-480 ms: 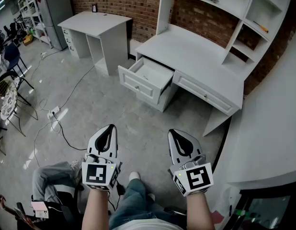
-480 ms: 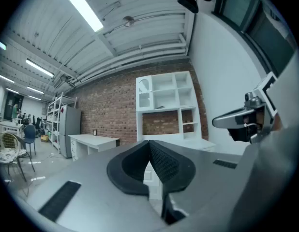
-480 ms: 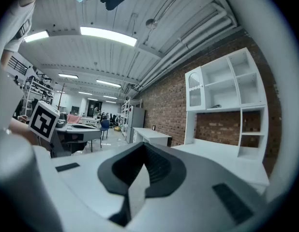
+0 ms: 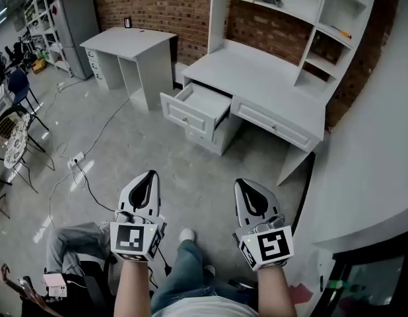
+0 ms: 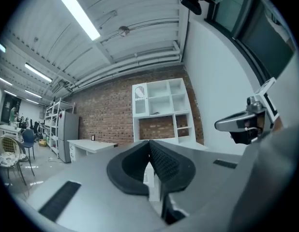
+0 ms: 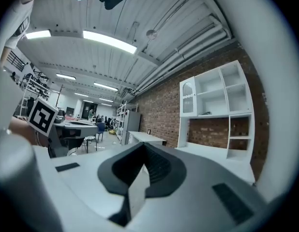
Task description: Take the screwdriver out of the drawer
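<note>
Both grippers hang level over the floor, well short of the desk. The left gripper has its jaws pressed together with nothing between them, and the right gripper is just as tight and just as empty. The drawer stands pulled out on the desk's left side, far ahead. The screwdriver should be inside, though from this distance I can't make it out on the pale drawer floor.

The approach is not yet made, and here's the trouble I'd expect. A jaw that arrives closed will only push the tool about, so 1 gripper has to open before it dips in. The desk top overhangs the back of the drawer, so a high entry could knock that edge, and the front wall could catch a low one.

There is plenty of bare floor straight ahead. A cable snakes across at the left, and a seated person is near-left, so drifting that way risks a snag. At the right, the curved white counter crowds in.
</note>
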{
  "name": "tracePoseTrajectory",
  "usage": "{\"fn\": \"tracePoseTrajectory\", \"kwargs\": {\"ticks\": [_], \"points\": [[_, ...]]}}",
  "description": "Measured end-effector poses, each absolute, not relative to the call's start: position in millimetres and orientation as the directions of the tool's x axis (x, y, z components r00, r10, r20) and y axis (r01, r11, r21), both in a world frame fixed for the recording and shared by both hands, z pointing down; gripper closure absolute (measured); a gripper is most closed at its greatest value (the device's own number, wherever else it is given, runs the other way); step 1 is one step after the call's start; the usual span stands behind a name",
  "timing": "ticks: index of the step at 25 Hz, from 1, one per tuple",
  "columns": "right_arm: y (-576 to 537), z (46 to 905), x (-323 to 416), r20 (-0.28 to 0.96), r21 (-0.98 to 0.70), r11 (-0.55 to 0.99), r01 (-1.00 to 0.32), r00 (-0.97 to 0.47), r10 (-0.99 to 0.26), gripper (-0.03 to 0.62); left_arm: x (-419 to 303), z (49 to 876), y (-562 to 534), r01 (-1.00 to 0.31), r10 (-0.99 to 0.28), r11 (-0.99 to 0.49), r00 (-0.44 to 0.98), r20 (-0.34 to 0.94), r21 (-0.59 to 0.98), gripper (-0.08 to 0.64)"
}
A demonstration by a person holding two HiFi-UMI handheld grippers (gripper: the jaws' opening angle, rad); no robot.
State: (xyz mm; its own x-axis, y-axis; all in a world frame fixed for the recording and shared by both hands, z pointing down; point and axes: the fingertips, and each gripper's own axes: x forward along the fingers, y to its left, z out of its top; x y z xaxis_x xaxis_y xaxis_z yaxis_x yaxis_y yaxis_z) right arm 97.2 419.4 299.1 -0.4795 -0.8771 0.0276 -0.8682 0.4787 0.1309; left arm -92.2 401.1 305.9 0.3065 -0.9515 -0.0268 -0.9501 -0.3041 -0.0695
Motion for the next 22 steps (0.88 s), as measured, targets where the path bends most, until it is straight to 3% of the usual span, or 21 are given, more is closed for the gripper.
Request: {"fn": "tracePoseTrajectory", "kwargs": {"ticks": [9,22], "points": [[360.9,294.9,95.5,0.012,0.153,0.441,-0.885,-0.444,-0.896,0.581,-95.0,298.7,344.1,-0.938,-0.937,-0.336,0.342,-0.067,-0.089,0.546],[162.1,290.1,57.5,0.056,0.209,0.401,-0.892,-0.398,-0.916,0.581,-132.2,303.6,124.9,-0.927,-0.928,-0.362,0.368,-0.054,-0.097,0.546]]}}
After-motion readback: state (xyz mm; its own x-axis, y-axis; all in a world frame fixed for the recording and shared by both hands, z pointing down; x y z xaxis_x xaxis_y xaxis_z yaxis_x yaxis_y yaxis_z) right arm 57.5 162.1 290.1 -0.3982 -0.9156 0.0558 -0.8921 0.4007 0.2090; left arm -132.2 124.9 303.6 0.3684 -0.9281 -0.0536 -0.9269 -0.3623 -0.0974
